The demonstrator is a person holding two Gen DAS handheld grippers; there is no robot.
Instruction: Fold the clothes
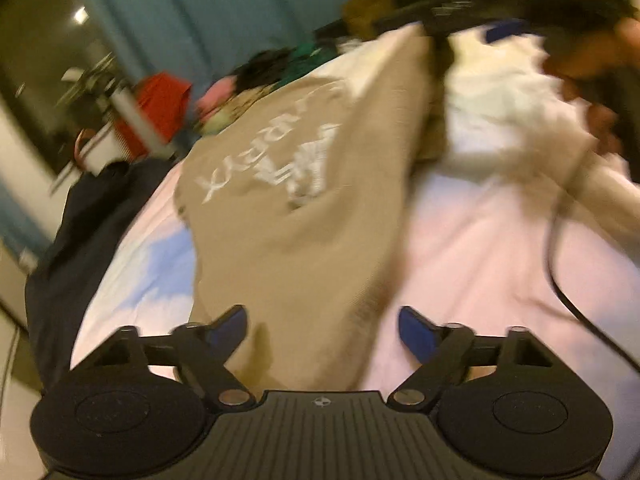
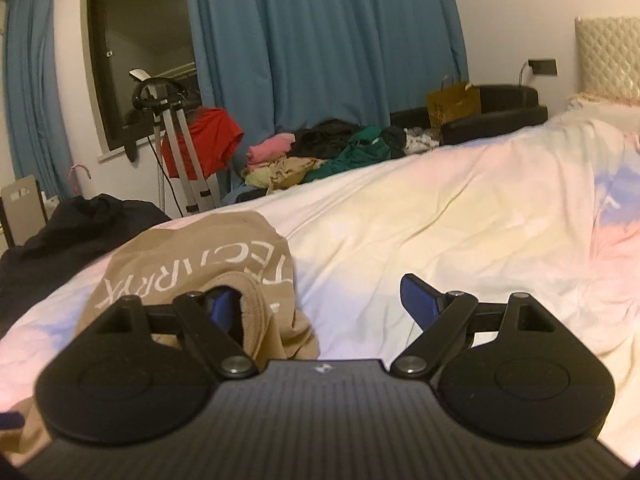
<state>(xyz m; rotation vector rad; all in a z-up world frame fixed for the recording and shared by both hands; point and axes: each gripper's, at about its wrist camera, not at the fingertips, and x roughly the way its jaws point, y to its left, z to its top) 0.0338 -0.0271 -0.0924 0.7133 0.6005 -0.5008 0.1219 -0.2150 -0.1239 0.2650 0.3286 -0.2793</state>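
My left gripper [image 1: 322, 326] stands with its fingers spread wide over the tan T-shirt [image 1: 296, 216], which lies on the pastel bedspread [image 1: 480, 248] between both grippers. My right gripper [image 2: 316, 304] is spread wide too, its left fingertip [image 2: 220, 304] poking into the shirt's bunched edge.

The tan cotton T-shirt with white lettering [image 1: 296, 208] lies blurred across the pastel pink-and-blue bedsheet [image 1: 480, 248]. The left gripper [image 1: 322, 330] hovers over its near edge, blue-padded fingers [image 1: 230, 326] spread apart.
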